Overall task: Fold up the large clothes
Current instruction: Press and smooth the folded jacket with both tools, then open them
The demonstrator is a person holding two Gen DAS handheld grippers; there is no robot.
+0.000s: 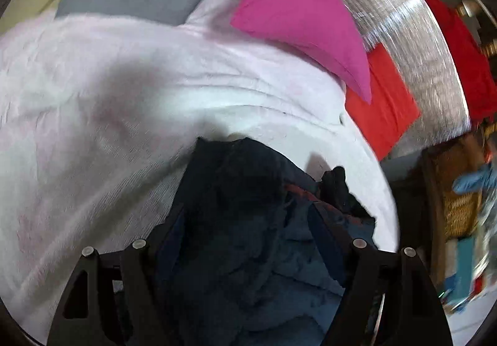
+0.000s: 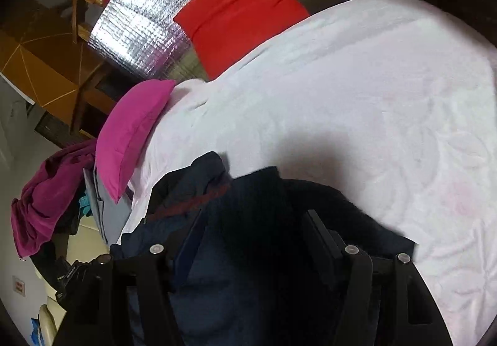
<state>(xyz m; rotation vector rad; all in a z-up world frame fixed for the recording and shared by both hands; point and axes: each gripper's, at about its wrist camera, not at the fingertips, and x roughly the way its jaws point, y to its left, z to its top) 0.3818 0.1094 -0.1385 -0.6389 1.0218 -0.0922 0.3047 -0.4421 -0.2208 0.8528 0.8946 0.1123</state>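
Dark navy garment is lying bunched on the bed's white blanket, near the magenta pillow. Left hand-held gripper is hanging over it, fingers standing apart with cloth between them. Right hand-held gripper likewise, fingers apart. Red pillow is sitting beyond the magenta pillow, against silver foil.

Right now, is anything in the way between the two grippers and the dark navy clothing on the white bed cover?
Nothing visible. The dark navy clothing lies directly under the left gripper and the right gripper, bunched between their open fingers. The bright pink pillow sits farther back on the white bed cover, off to the side.
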